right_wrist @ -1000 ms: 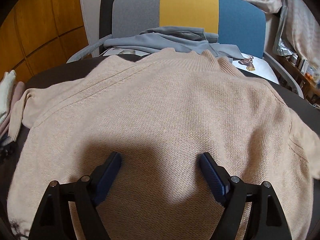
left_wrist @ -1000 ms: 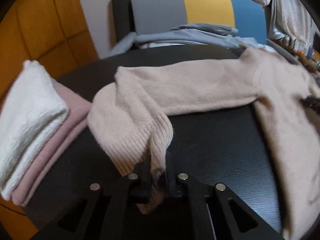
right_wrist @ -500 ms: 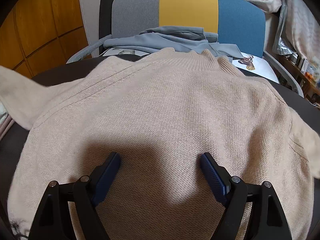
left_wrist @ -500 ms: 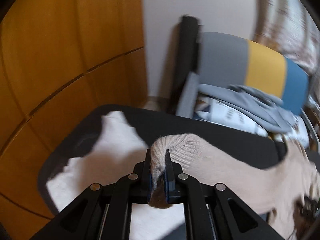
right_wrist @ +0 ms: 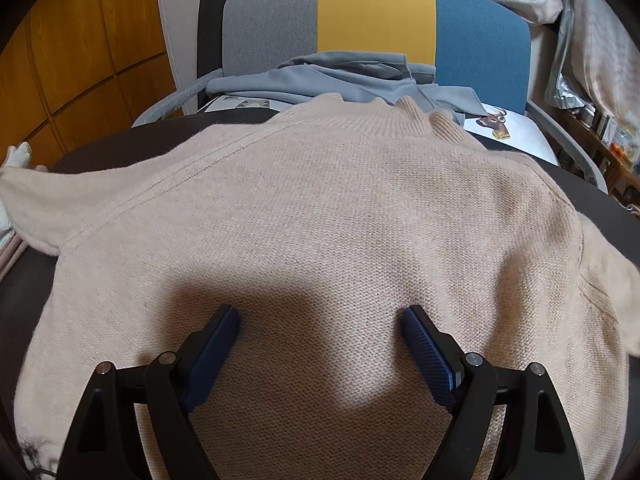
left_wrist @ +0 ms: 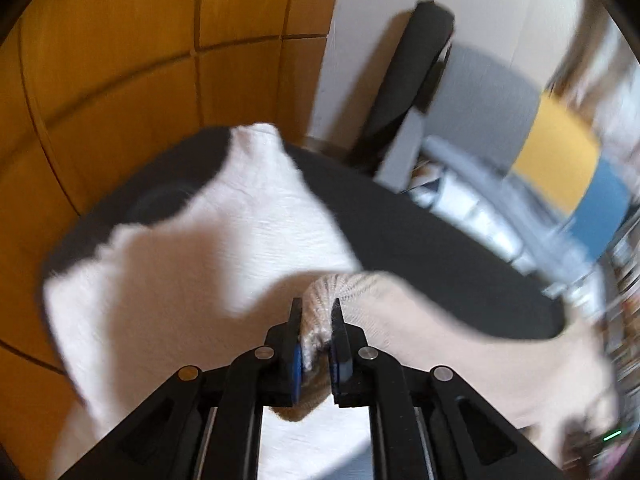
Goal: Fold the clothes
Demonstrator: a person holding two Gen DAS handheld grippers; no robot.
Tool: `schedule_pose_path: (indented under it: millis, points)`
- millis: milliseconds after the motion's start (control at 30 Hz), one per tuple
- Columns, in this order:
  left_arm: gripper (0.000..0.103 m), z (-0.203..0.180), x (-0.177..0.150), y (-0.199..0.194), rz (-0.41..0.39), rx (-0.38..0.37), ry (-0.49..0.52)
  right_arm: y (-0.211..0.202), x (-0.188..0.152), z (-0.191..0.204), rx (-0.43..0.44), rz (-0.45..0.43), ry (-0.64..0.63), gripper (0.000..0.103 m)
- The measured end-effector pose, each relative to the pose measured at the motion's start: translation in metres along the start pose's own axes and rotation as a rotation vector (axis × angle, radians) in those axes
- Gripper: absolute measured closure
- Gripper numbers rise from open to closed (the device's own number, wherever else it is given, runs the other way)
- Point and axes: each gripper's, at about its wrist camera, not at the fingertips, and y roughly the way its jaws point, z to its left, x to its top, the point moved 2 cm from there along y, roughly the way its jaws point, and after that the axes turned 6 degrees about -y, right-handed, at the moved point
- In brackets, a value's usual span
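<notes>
A wall of orange wooden panels [left_wrist: 132, 60] fills the space ahead and to the left of the left tool, and a chair with a grey, yellow and blue striped backrest [right_wrist: 376, 36] stands straight ahead of the right tool, beyond the far edge of the dark round table [right_wrist: 120, 144]. A crumpled light-blue garment [right_wrist: 340, 76] lies on the chair seat.

The beige knitted sweater [right_wrist: 320, 220] is spread flat over the table, its ribbed collar pointing away from the right tool and its body reaching under and past both fingers. One sleeve stretches off to the left of that tool, lifted clear of the table.

A folded white knitted garment [left_wrist: 180, 272] lies directly below and ahead of the left tool, near the table's left rim.

The right gripper [right_wrist: 320, 316] stands wide apart, its blue pads on the sweater's body with nothing clamped between them. The left gripper [left_wrist: 314, 312] is pinched on the ribbed cuff of the beige sleeve [left_wrist: 328, 292], its jaws starting to ease apart with the cuff between the pads.
</notes>
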Motion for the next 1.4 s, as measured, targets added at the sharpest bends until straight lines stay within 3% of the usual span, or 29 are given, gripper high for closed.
schedule_pose_path:
  millis: [167,367,500,633,733,800,900,1033,1133,1233,1300,1400]
  points:
    - [0.093,-0.021,0.004,-0.021,-0.02,-0.158,-0.1,0.0,0.0,-0.002,0.005,0.0,0.002,0.017]
    - [0.093,-0.099,0.005,-0.048,-0.05,-0.251,0.012,0.0,0.0,-0.003,0.016,0.001,0.006,0.016]
    - [0.082,-0.14,-0.005,-0.047,-0.015,-0.278,0.063,0.0,0.0,-0.003,0.024,0.0,0.011,0.015]
    - [0.082,-0.185,-0.045,-0.021,0.065,-0.248,0.147,-0.001,0.001,-0.004,0.043,-0.002,0.02,0.014]
    - [0.082,-0.235,-0.103,0.002,0.088,-0.272,0.291,-0.017,0.002,-0.016,0.113,-0.038,0.071,0.016]
    - [0.082,-0.272,-0.15,0.013,0.083,-0.288,0.399,-0.046,0.001,-0.042,0.163,-0.131,0.149,0.017]
    - [0.082,-0.32,-0.212,0.028,0.087,-0.322,0.529,-0.089,-0.008,-0.105,0.065,-0.226,0.237,0.017]
    - [0.082,-0.361,-0.275,0.045,0.1,-0.344,0.625,-0.124,-0.042,-0.219,-0.103,-0.2,0.456,0.016]
    - [0.082,-0.359,-0.291,0.059,0.08,-0.246,0.642,-0.138,-0.074,-0.305,-0.217,-0.142,0.643,0.016]
    - [0.079,-0.341,-0.294,0.077,0.052,-0.091,0.635,-0.124,-0.067,-0.347,-0.26,-0.041,0.613,0.016]
    - [0.078,-0.326,-0.294,0.074,0.022,-0.147,0.591,-0.101,-0.046,-0.348,-0.219,0.017,0.526,0.016]
    - [0.077,-0.318,-0.295,0.069,0.017,-0.15,0.57,-0.061,-0.014,-0.336,-0.16,0.081,0.418,0.016]
